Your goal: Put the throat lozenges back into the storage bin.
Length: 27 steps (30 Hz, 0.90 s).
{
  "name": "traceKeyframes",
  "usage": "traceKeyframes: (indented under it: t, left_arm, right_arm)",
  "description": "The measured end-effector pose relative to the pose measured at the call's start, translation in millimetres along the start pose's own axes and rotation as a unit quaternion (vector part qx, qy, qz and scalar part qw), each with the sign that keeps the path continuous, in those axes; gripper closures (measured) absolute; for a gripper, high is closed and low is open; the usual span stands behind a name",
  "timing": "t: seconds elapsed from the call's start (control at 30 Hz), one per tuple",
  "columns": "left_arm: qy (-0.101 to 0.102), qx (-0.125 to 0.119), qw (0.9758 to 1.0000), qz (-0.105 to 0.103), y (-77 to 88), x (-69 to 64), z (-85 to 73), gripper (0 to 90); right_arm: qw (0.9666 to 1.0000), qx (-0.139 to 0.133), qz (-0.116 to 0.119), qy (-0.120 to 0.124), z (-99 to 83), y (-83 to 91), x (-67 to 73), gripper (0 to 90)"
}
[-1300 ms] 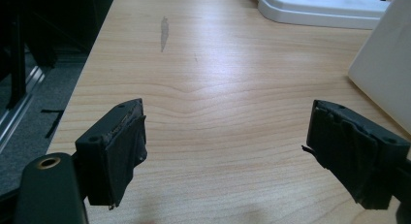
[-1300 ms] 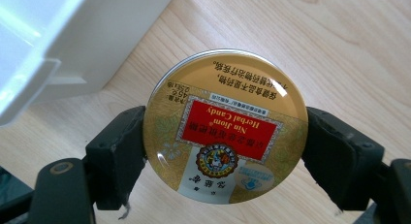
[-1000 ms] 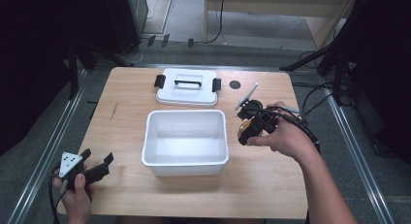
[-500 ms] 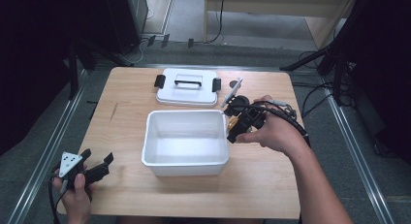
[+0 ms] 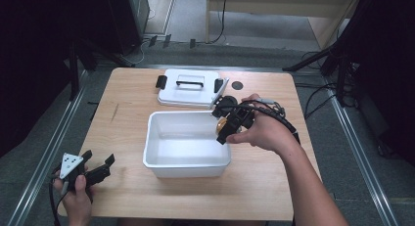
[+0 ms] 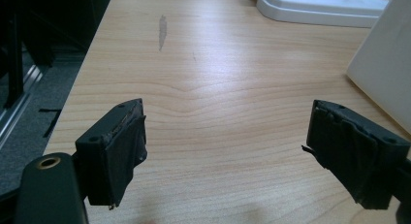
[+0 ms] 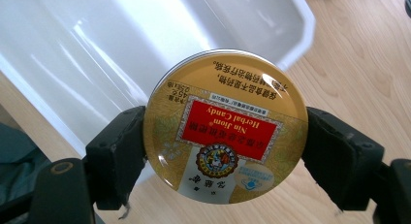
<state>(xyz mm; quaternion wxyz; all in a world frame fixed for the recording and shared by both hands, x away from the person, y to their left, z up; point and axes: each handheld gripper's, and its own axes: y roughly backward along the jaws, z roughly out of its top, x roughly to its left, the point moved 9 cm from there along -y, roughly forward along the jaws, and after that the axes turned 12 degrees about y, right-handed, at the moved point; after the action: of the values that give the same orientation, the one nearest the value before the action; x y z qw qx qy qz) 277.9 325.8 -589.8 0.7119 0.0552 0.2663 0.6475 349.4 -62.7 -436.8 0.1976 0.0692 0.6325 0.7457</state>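
Round gold candy tin [image 7: 227, 127], red label reading "Nin Jiom Herbal Candy" seen upside down in the right gripper view, is clamped between the two black jaws of the right gripper [image 7: 226, 151], one jaw pressing each side of its rim. In the high view the tin [image 5: 222, 123] sits at the right-hand wall of the white bin [image 5: 186, 165], over its edge; the right gripper [image 5: 229, 124] is held in the person's right hand [image 5: 264, 133], cable looping over the back of the hand. Bin is open-topped, standing near the middle of the wooden table [image 5: 127, 108]. White lid [image 5: 188, 84] with a black handle and black side clips lies flat on the table just behind the bin. Small dark round mark [image 5: 237, 85] on the table beside the lid. Left gripper [image 5: 95, 169] is low at the near left corner of the table, held in the left hand [image 5: 78, 196]; in its own view the left gripper [image 6: 228, 156] has its jaws spread wide with nothing between them, bare wood below.
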Motion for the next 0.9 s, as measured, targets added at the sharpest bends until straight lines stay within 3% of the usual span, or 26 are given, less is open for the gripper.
traceKeyframes:
  t: [0.4,0.9]
  left_arm:
    - [0.000,0.002,1.0000,-0.002,0.0,0.0,-0.1,15.0]
    - [0.001,0.002,1.0000,-0.002,-0.3,0.0,-0.1,15.0]
  right_arm:
    - [0.9988,-0.007,0.009,0.049,21.5,-18.6,14.2,21.0]
    - [0.9947,-0.011,0.004,0.102,22.0,-45.6,19.2,20.7]
